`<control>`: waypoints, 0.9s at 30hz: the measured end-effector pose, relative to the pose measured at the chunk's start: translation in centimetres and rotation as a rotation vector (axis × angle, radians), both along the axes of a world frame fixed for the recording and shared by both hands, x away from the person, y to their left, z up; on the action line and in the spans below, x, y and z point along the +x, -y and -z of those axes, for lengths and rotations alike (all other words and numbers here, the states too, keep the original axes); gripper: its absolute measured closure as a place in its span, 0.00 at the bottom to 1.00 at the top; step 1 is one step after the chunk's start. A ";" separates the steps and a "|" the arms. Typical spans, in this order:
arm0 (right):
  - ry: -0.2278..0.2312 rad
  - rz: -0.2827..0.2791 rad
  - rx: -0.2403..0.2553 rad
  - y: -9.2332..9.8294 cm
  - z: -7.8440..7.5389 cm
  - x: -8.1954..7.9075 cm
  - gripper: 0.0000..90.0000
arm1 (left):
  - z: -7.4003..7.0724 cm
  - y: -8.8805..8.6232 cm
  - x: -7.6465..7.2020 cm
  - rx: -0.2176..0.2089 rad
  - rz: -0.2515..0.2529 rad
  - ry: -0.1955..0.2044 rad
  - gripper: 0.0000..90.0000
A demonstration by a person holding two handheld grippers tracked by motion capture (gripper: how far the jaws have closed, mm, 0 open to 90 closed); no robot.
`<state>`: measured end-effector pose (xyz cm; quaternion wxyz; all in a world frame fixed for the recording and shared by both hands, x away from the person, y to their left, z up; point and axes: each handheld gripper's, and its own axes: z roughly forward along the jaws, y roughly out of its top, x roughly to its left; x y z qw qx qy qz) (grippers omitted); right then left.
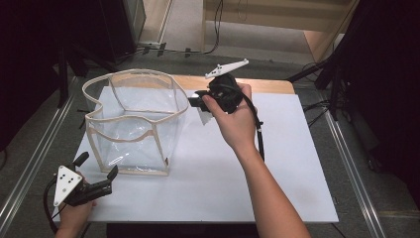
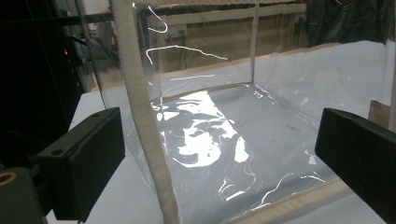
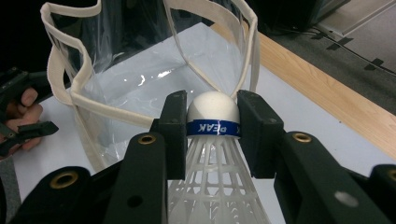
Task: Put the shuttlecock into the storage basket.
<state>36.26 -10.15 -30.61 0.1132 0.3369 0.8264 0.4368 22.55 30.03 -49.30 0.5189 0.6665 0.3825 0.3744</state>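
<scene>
A clear plastic bag (image 1: 133, 124) with cream fabric trim stands open on the white board (image 1: 223, 183). My right gripper (image 1: 200, 101) hovers just right of the bag's rim, shut on a white shuttlecock (image 3: 214, 140) with a blue band round its cork; its skirt (image 1: 205, 118) hangs below the jaws. Through the right gripper view the bag's open mouth (image 3: 149, 60) lies straight ahead. My left gripper (image 1: 96, 173) rests at the board's front left corner, open, its jaws standing either side of the bag's near corner seam (image 2: 144, 121) without touching it.
A wooden table edge (image 1: 233, 83) runs along the board's far side. Dark stands and cables (image 1: 341, 64) flank the table, and metal floor rails (image 1: 346, 163) run along both sides. The board's right half lies bare.
</scene>
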 end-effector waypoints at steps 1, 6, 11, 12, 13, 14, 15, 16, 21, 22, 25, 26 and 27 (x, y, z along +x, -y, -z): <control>-0.003 0.002 0.002 0.0 -0.1 0.0 0.70 | 0.0 0.0 0.0 0.001 0.000 0.001 0.03; 0.005 -0.001 0.004 -0.3 -0.4 0.2 0.70 | 0.0 0.0 0.0 0.000 0.001 0.000 0.03; 0.008 -0.010 0.007 -0.7 -0.8 0.4 0.70 | 0.0 0.0 0.0 0.000 0.001 -0.001 0.03; 0.007 -0.012 0.008 -0.7 -0.8 0.5 0.70 | 0.0 0.0 0.0 -0.001 0.001 0.000 0.03; 0.009 -0.011 0.007 -0.8 -0.9 0.5 0.70 | 0.0 0.0 0.0 0.000 0.001 0.000 0.03; 0.013 -0.012 0.009 -0.9 -0.9 0.6 0.70 | 0.0 0.0 0.0 0.001 0.002 0.000 0.03; 0.015 -0.015 0.011 -0.9 -0.9 0.7 0.70 | 0.0 0.0 0.0 0.001 0.002 0.000 0.03; 0.013 -0.017 0.009 -1.0 -1.0 0.7 0.70 | 0.0 0.0 0.0 0.002 0.002 0.000 0.03; 0.022 -0.017 0.009 -1.2 -1.3 0.9 0.70 | 0.0 0.0 0.0 -0.001 0.001 0.000 0.03; 0.022 -0.018 0.009 -1.3 -1.4 0.9 0.70 | 0.0 0.0 0.0 0.000 0.002 -0.001 0.03; 0.031 -0.022 0.009 -1.4 -1.6 1.1 0.70 | 0.0 0.0 0.0 0.000 0.002 0.000 0.03; 0.024 -0.017 0.010 -1.5 -1.7 1.1 0.70 | 0.0 0.0 0.0 -0.001 0.002 0.000 0.03; 0.028 -0.018 0.008 -1.6 -1.8 1.2 0.70 | 0.0 0.0 0.0 -0.001 0.002 0.000 0.03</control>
